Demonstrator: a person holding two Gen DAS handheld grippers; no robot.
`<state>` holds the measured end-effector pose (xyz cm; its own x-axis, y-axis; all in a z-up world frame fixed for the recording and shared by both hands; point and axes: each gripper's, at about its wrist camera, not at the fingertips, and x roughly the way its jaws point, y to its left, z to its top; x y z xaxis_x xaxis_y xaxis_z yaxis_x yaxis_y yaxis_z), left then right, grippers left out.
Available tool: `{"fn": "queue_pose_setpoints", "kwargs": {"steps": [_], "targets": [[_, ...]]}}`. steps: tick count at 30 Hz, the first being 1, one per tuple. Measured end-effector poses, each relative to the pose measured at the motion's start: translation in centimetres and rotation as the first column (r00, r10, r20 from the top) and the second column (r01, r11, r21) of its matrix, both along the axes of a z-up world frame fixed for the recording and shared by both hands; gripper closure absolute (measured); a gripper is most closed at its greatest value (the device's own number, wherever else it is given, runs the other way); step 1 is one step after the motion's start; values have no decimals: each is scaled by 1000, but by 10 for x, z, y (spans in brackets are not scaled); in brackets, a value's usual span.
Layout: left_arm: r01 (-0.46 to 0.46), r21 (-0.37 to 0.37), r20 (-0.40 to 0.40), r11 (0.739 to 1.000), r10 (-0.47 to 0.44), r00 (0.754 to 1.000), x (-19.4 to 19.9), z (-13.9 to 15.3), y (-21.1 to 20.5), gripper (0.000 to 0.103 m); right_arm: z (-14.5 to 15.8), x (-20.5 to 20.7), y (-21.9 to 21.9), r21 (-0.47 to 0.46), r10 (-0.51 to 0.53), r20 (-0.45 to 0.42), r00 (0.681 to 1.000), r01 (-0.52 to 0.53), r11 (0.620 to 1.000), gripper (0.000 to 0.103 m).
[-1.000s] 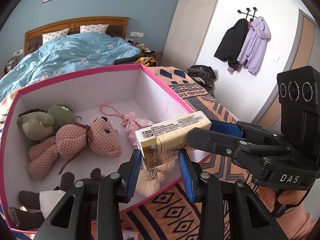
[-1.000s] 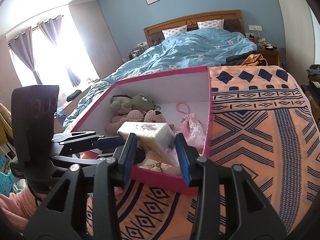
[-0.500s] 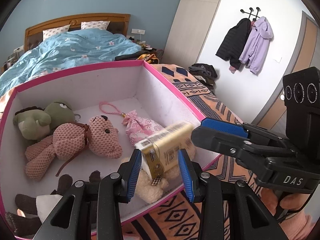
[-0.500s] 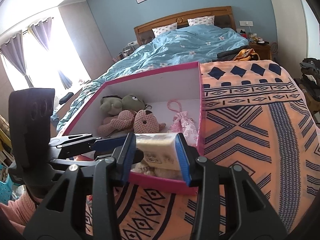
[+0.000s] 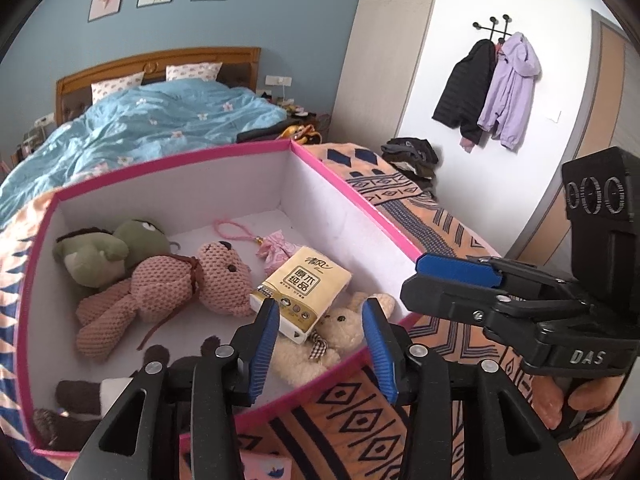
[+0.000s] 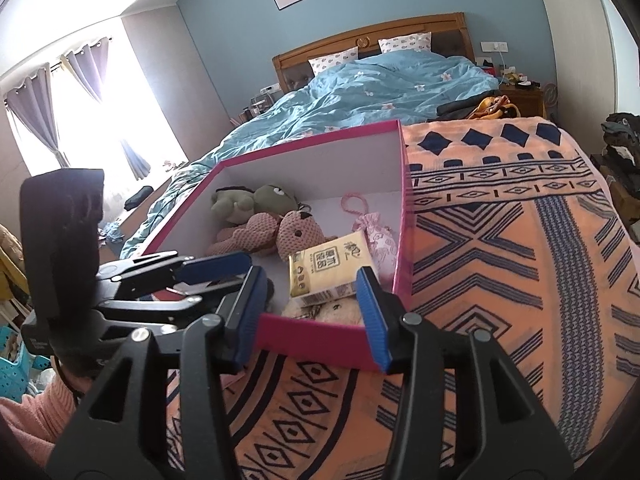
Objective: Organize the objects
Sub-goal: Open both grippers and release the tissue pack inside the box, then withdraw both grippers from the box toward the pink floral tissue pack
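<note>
Pink box [image 5: 352, 196] holds plush toys, tissue pack [image 5: 302, 294]; both tongs [image 5: 320, 344] [image 6: 312, 312] just opening, seemingly empty.

The tissue pack [image 5: 301, 293] wears a glossy yellow plastic wrap – smooth, with printed characters. Under its five-o'clock corner lies a cream bear [image 5: 320, 344] of curly fleece. At its nine o'clock the pink bear [image 5: 172, 292] is coarse, nubbly knit; the green toy [image 5: 108, 252] beyond looks like short matt plush. The box [image 5: 356, 236] is matt white card inside with a pink rim. It sits on a woven orange blanket [image 6: 500, 260] – flat, patterned cloth. The gripper pads [image 5: 262, 344] are ribbed blue plastic on matt black plastic arms with metal screws.
</note>
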<state>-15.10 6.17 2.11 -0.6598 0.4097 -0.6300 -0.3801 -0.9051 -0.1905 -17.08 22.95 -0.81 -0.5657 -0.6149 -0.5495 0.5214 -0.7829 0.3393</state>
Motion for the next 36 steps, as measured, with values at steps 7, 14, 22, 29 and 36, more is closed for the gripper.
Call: {"fn": "queue_pose_setpoints", "kwargs": {"steps": [7,14,22,29,36], "targets": [[4,-23,-96,1000,-6,995,47,15,-13,46,1,20,2,-31,60,-21,998,-61,998,54],[-41,-50,-91,998,37,995,84,0,-39,45,-8,46,-16,-34,181,-28,983,-182,983,52],[-137,7,78,991,136,988,99,-48,-76,45,-52,41,-62,14,300,101,949,-303,953,52],[-150,61,176,987,137,975,103,-73,-83,45,-80,25,-92,58,320,172,932,-334,941,52],[-118,91,222,989,95,970,101,-85,-76,45,-91,16,-106,63,333,210,919,-352,934,52]]}}
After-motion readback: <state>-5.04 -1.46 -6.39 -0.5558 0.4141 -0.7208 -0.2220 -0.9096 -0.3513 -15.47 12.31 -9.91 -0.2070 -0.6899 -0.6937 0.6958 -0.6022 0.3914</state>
